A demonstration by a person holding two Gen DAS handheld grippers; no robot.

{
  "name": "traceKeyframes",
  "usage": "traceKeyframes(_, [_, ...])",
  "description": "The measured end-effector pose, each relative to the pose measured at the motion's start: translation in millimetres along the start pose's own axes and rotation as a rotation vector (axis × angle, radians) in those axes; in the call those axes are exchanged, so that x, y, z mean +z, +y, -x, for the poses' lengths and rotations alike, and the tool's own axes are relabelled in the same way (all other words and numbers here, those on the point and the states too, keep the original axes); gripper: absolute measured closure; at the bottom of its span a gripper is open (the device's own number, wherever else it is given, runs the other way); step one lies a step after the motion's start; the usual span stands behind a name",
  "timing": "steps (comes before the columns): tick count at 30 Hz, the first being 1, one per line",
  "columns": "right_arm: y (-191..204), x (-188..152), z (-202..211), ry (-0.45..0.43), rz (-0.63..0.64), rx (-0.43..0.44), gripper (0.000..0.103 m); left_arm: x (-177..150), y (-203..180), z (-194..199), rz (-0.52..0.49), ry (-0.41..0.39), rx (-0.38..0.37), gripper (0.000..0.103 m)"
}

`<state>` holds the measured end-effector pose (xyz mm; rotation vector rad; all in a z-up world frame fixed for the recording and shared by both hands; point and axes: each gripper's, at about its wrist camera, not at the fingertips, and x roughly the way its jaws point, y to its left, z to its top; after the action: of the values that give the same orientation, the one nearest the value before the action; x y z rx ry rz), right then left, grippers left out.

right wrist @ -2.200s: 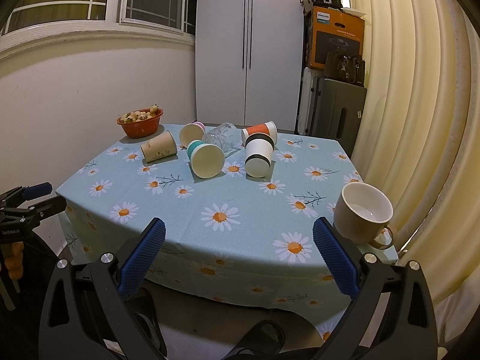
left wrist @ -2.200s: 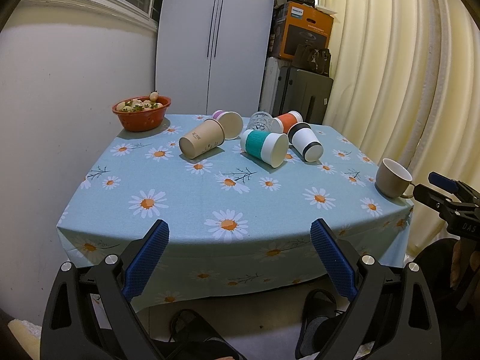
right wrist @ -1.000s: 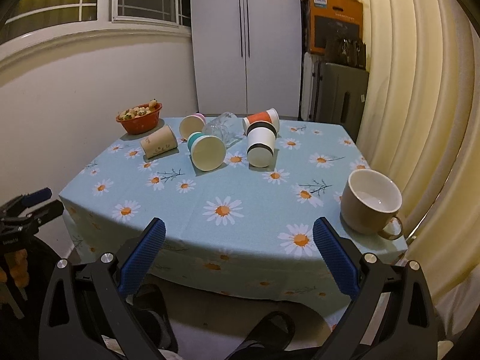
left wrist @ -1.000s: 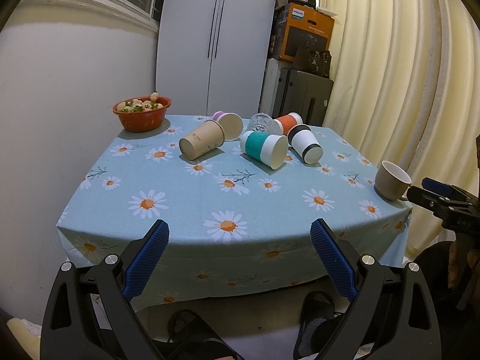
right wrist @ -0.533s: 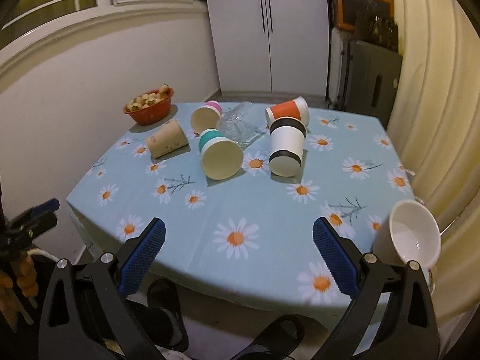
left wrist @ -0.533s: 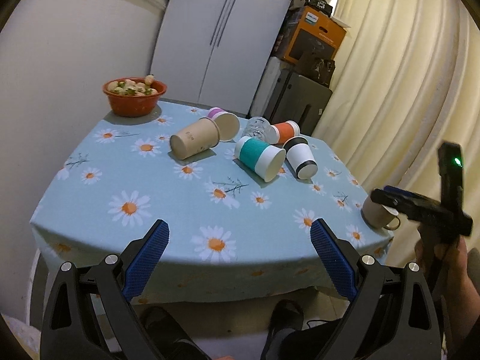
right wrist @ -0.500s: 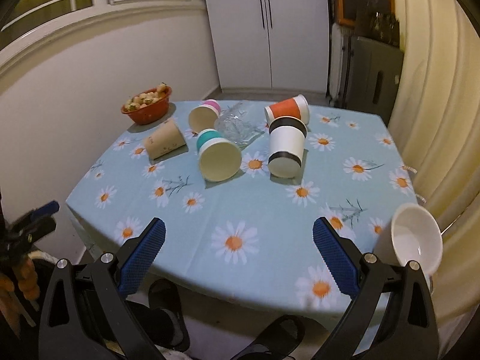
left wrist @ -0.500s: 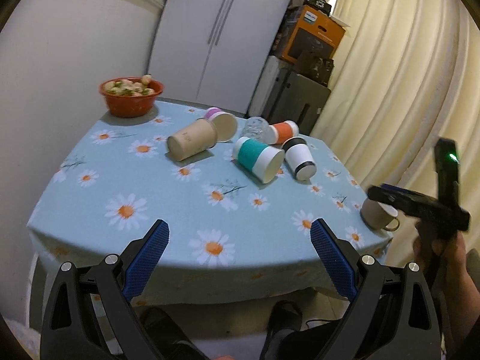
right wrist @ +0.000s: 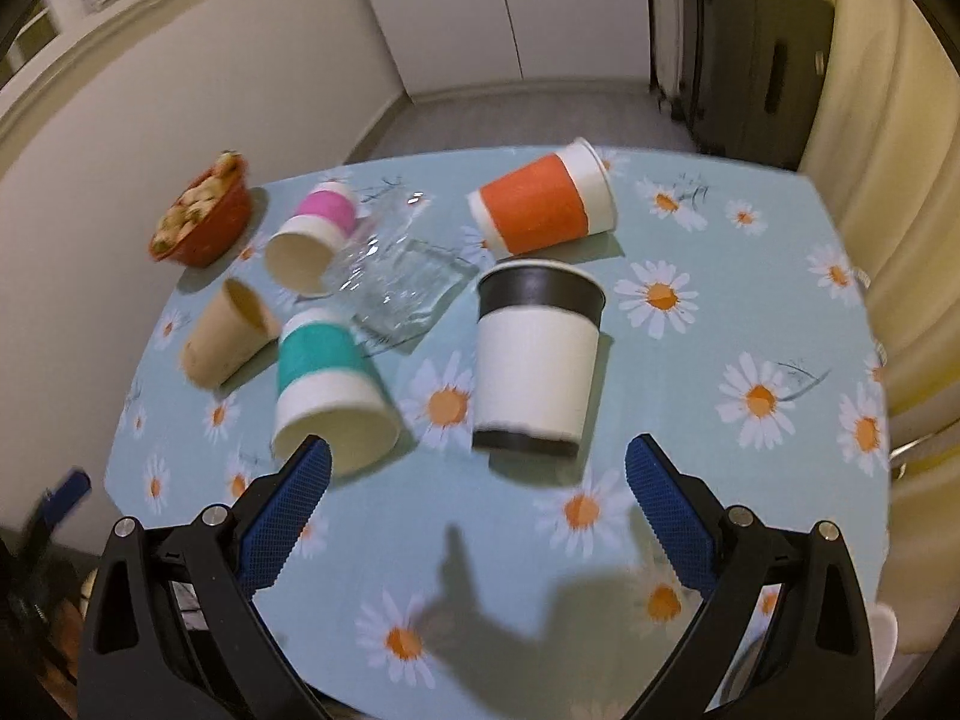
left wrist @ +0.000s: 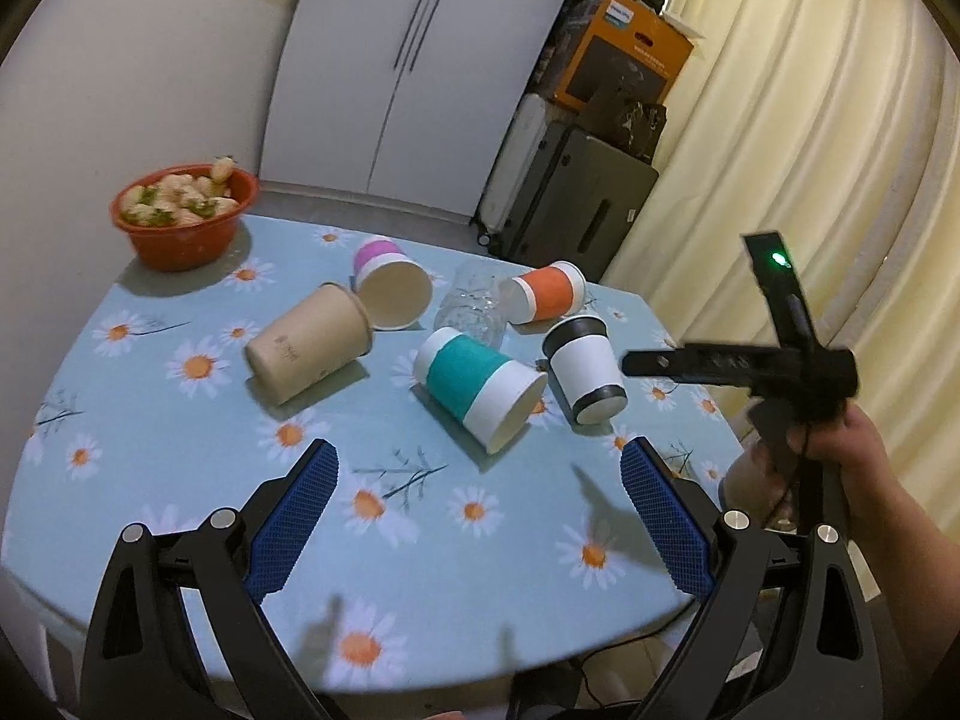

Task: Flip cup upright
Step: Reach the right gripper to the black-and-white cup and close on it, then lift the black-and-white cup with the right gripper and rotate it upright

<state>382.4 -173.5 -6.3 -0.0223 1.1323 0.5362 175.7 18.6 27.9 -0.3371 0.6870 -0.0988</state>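
Observation:
Several paper cups lie on their sides on the daisy tablecloth [left wrist: 180, 438]: a tan cup [left wrist: 309, 351], a pink-banded cup [left wrist: 390, 291], a teal-banded cup [left wrist: 477, 387], an orange-banded cup [left wrist: 549, 300] and a white cup with black bands [left wrist: 585, 369]. A clear glass [left wrist: 471, 312] lies among them. My left gripper [left wrist: 477, 522] is open and empty above the near table edge. My right gripper [right wrist: 477, 513] is open and empty, just short of the white-and-black cup [right wrist: 534, 354] and the teal cup [right wrist: 327, 381]. The right gripper also shows in the left wrist view [left wrist: 627, 363].
An orange bowl of food [left wrist: 183, 216] stands at the far left corner. A beige mug [left wrist: 747, 477] sits at the right edge, partly behind the hand. Curtains [left wrist: 810, 180] hang on the right. A suitcase [left wrist: 576, 198] and a box [left wrist: 624, 57] stand behind the table.
Both grippers have moved forward and over the table. The right gripper has swung in toward the white-and-black cup, and the mug has left its view. No cup has moved.

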Motion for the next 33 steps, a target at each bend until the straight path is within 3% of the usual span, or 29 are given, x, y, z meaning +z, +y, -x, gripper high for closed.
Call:
traceKeyframes(4, [-15, 25, -33, 0.113, -0.053, 0.009, 0.006, 6, 0, -23, 0.021, 0.044, -0.028, 0.010])
traceKeyframes(7, [-22, 37, -51, 0.167, -0.077, 0.006, 0.014, 4, 1, -36, 0.025, 0.065, -0.025, 0.010])
traceKeyframes(13, [-32, 51, -74, 0.226, -0.095, -0.019, 0.021, -3, 8, -50, 0.034, 0.105, -0.015, 0.010])
traceKeyframes(18, [-38, 50, -82, 0.260, -0.114, -0.029, 0.039, -8, 13, -54, 0.037, 0.123, -0.003, 0.010])
traceKeyframes(26, [-40, 42, -65, 0.245, -0.138, 0.005, 0.039, -9, 14, -47, 0.046, 0.117, -0.005, 0.010])
traceKeyframes(33, [-9, 18, -25, 0.234, -0.096, 0.052, 0.039, -8, 12, -31, 0.057, 0.109, -0.008, 0.010])
